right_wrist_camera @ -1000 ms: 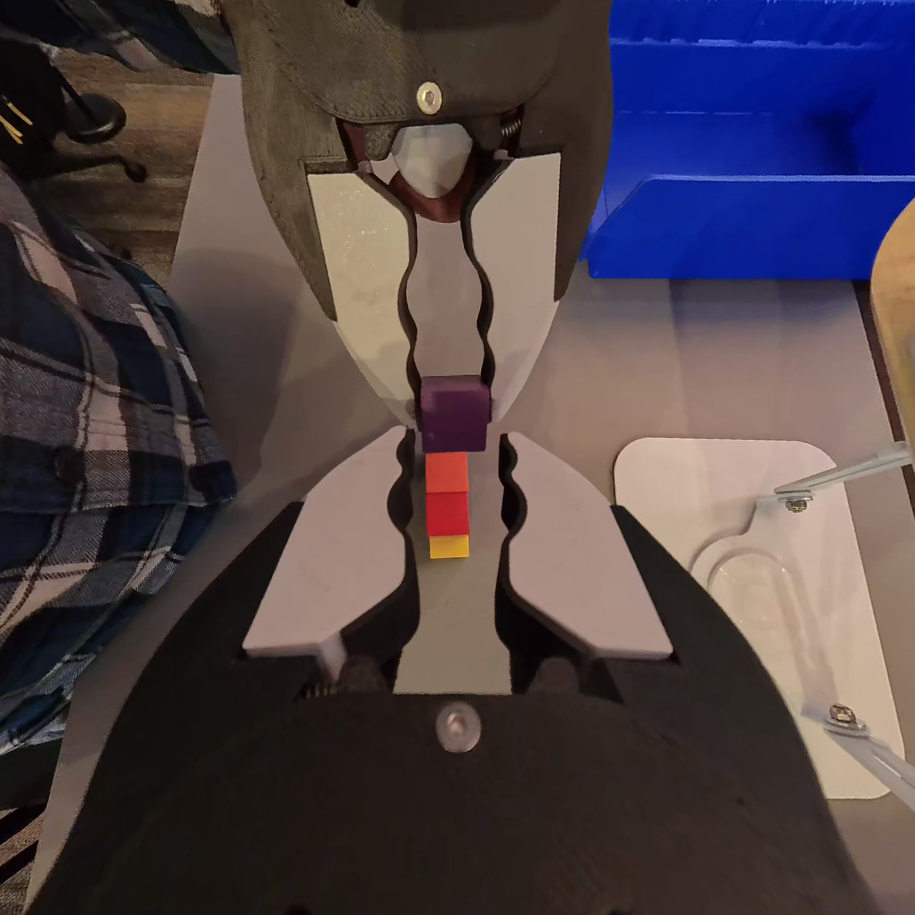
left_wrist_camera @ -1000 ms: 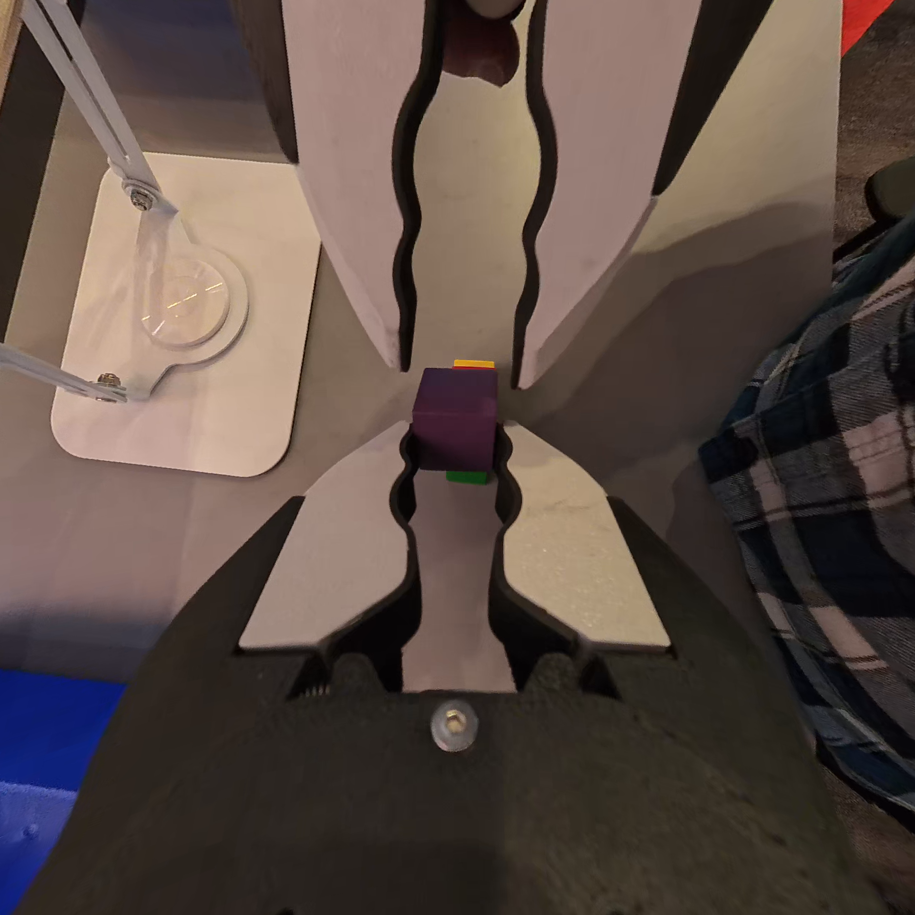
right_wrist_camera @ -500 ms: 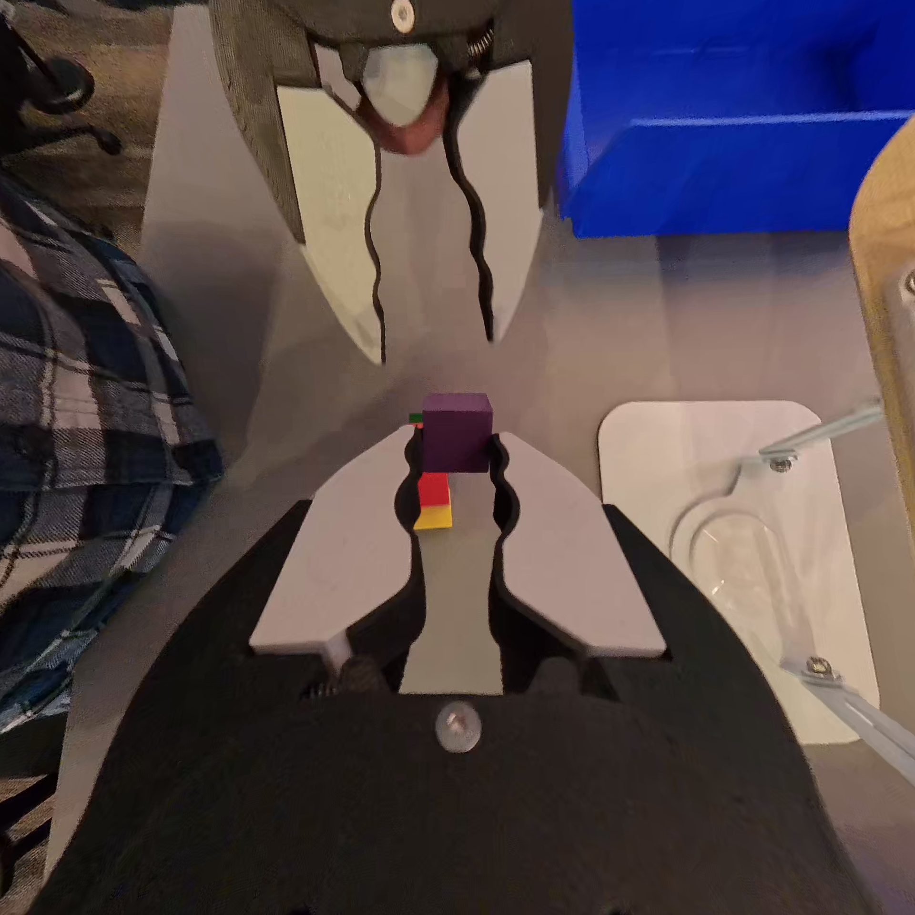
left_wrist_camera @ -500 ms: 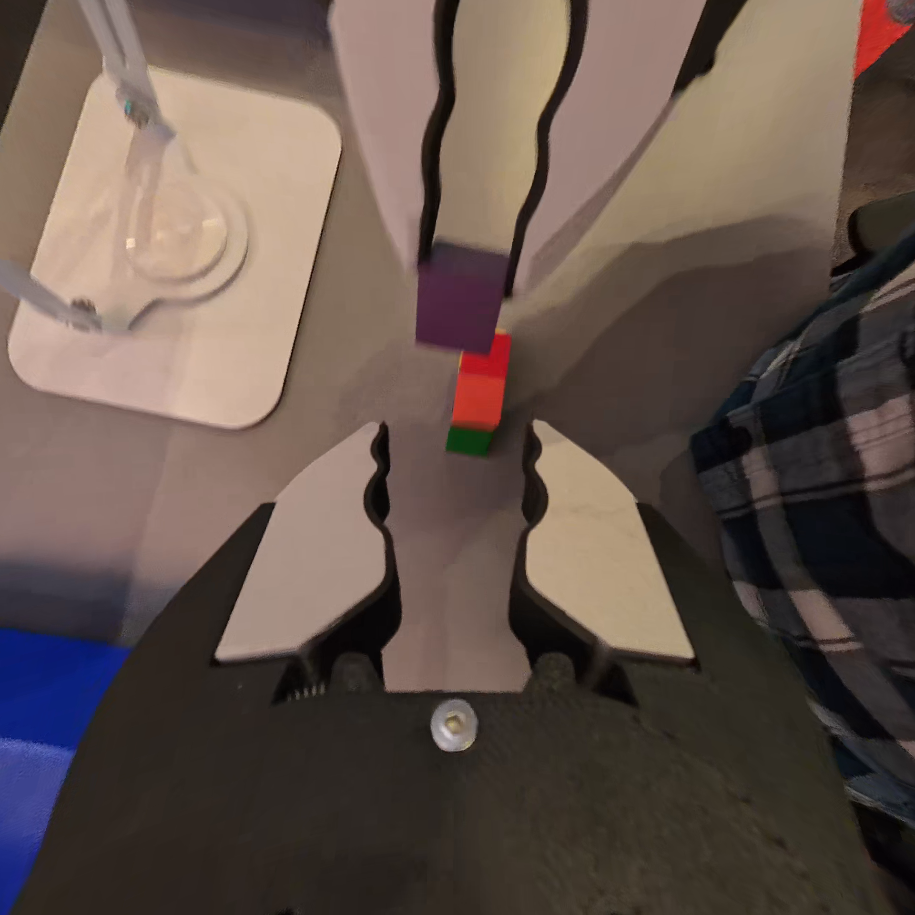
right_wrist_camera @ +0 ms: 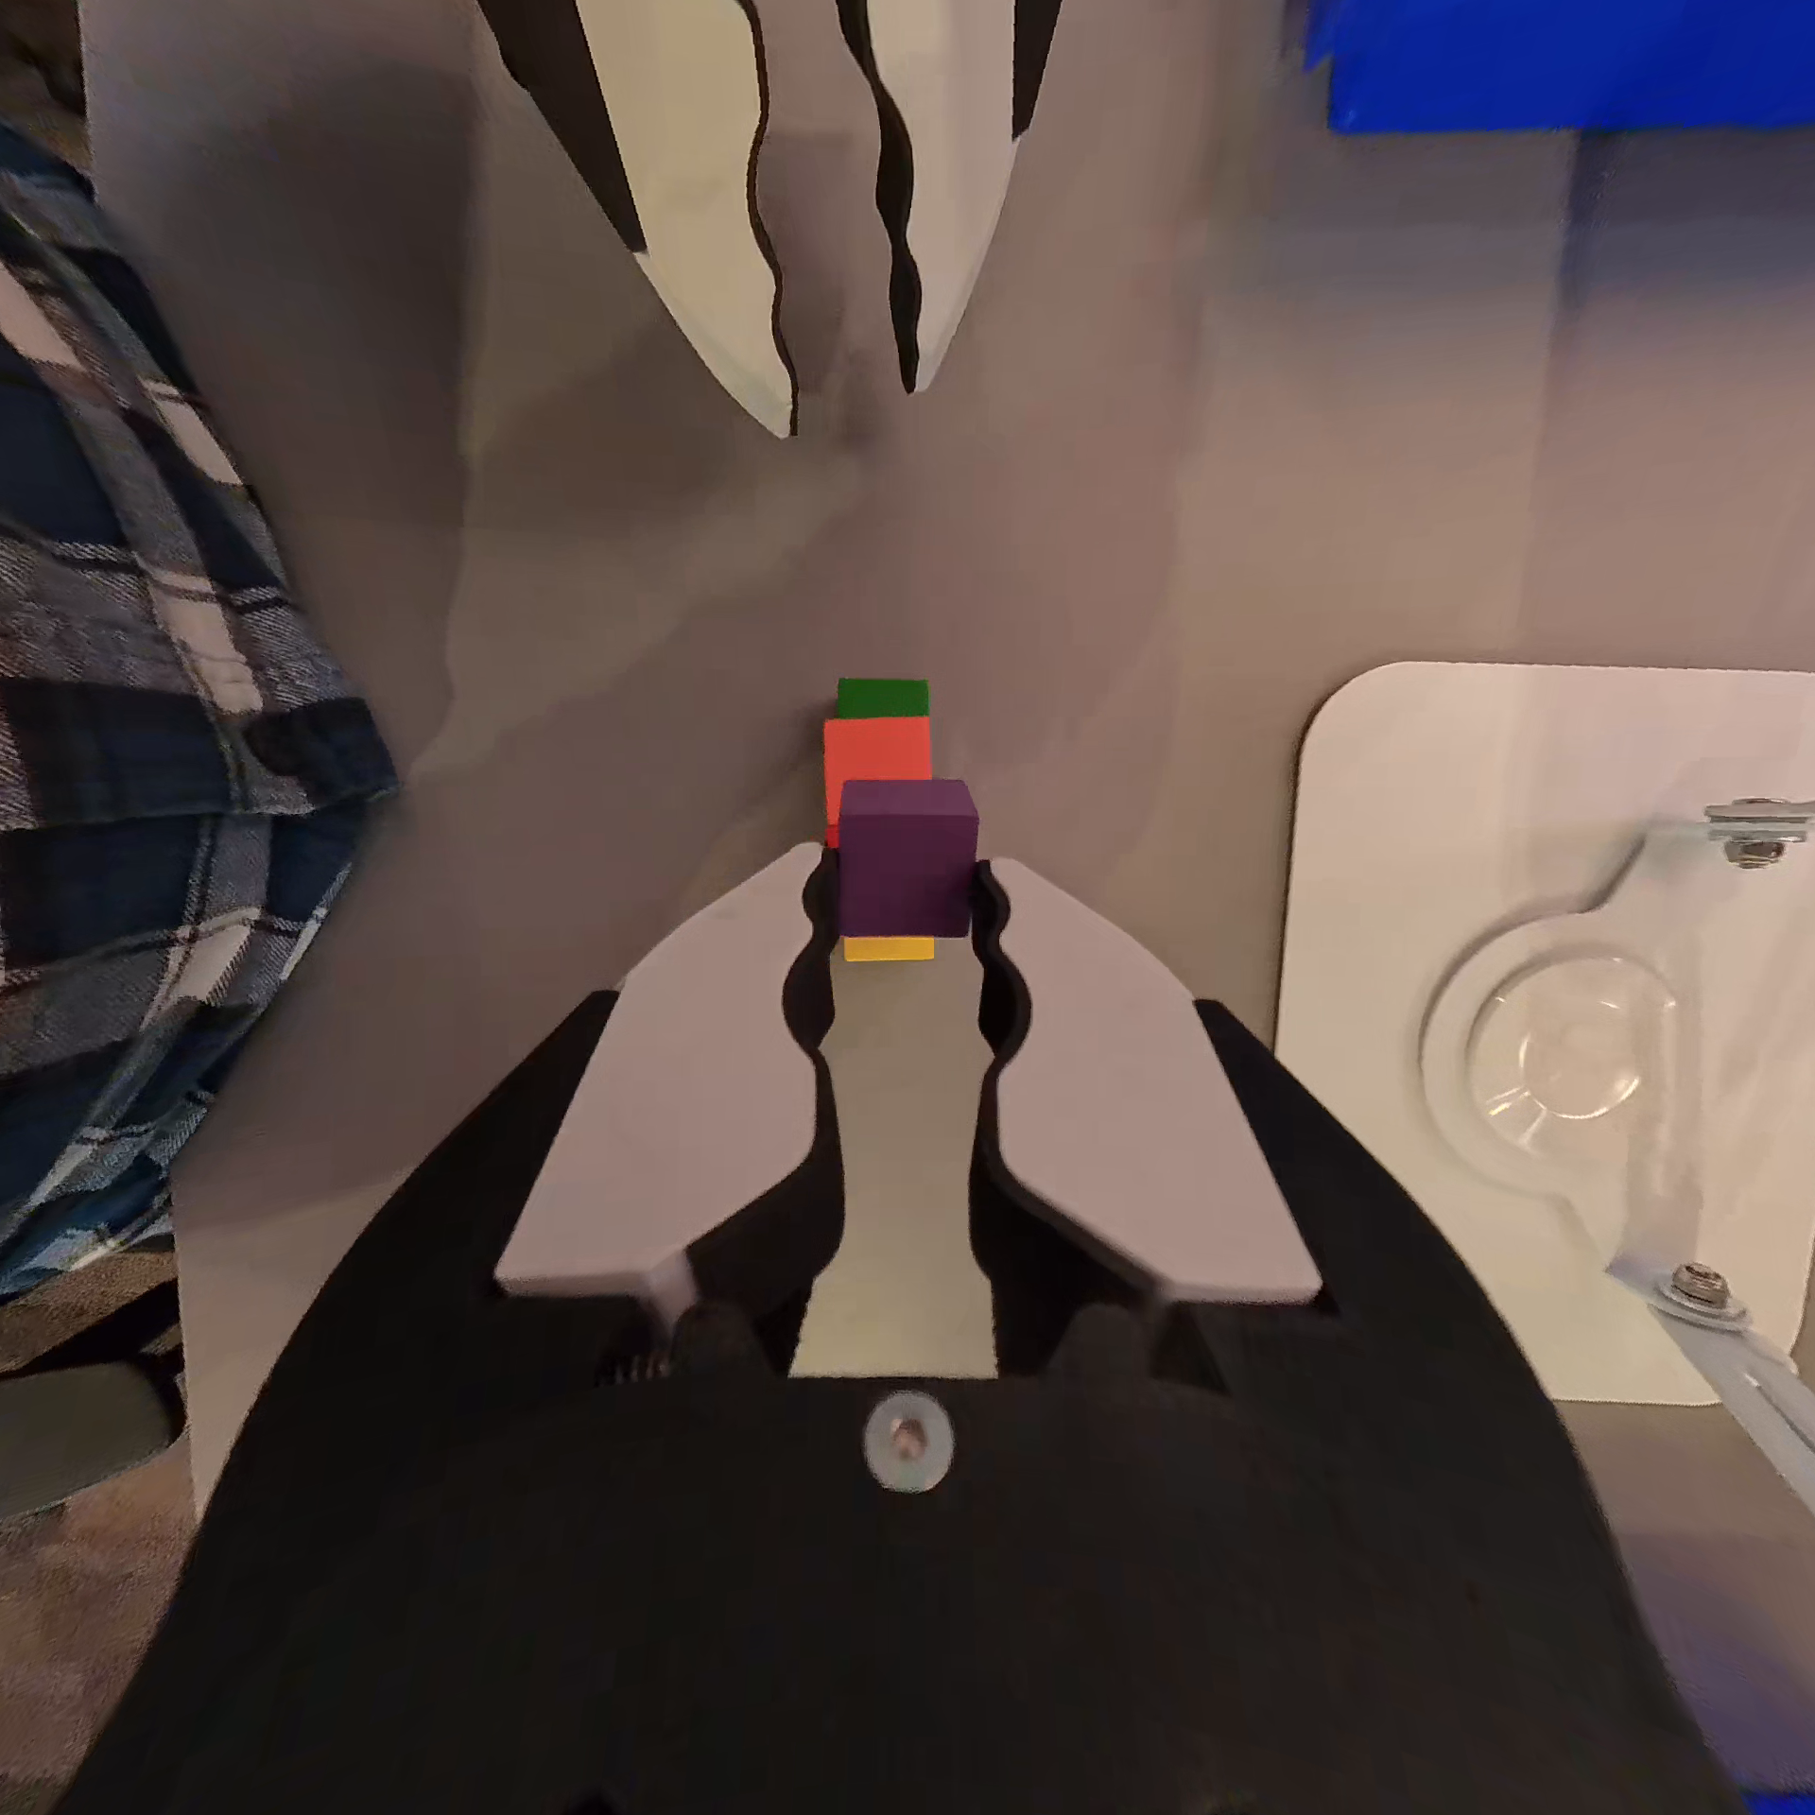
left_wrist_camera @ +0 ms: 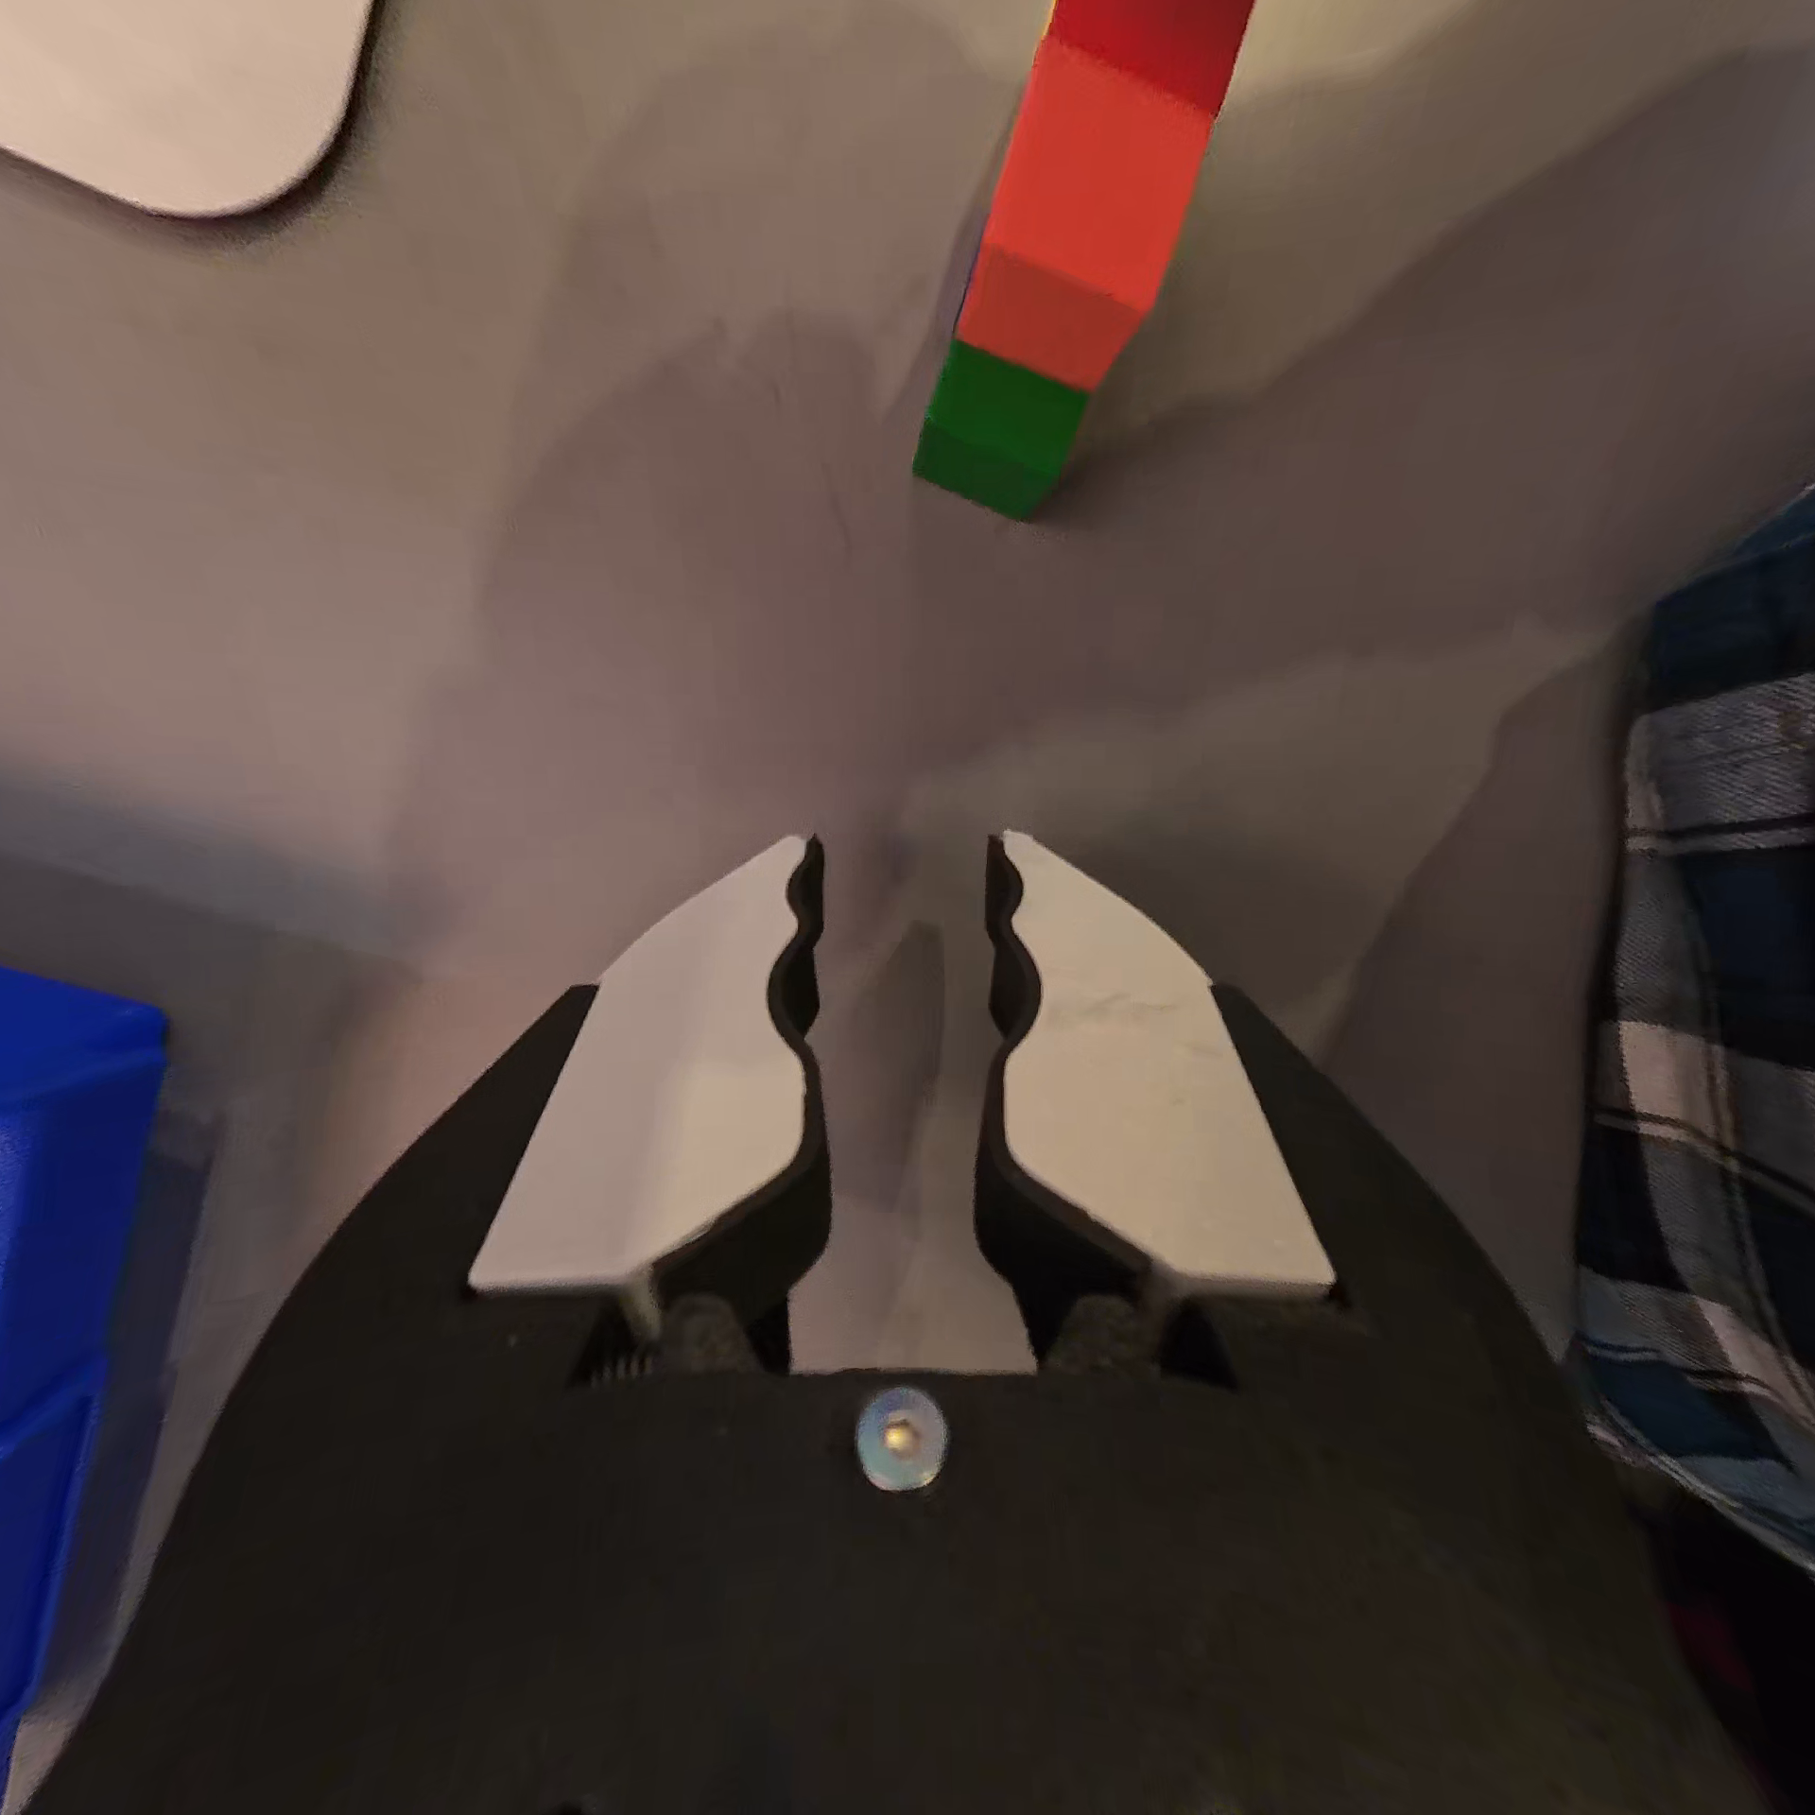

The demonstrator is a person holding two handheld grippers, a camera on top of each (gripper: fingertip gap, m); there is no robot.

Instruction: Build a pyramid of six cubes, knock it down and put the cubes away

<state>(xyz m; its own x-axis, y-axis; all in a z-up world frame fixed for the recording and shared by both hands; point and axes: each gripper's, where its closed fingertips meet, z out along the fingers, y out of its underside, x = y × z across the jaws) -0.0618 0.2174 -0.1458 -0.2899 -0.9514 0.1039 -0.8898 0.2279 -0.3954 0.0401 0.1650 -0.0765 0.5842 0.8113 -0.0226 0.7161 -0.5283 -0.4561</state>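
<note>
In the right wrist view my right gripper is shut on a purple cube, both pads pressed on its sides, and holds it above the other cubes. Under and beyond it, in one line, are a yellow cube, an orange cube and a green cube. My left gripper is farther off, open and empty. In the left wrist view my left gripper is open over bare grey table. The green cube, orange cube and red cube lie ahead of it.
A blue bin stands at the far right, and shows in the left wrist view too. A white base plate with a clear lens stand is on the right. A person's plaid sleeve is along the left edge.
My left gripper let go of the purple cube, opened and drew back from the cubes. My right gripper closed on the purple cube and now holds it alone over the line of cubes.
</note>
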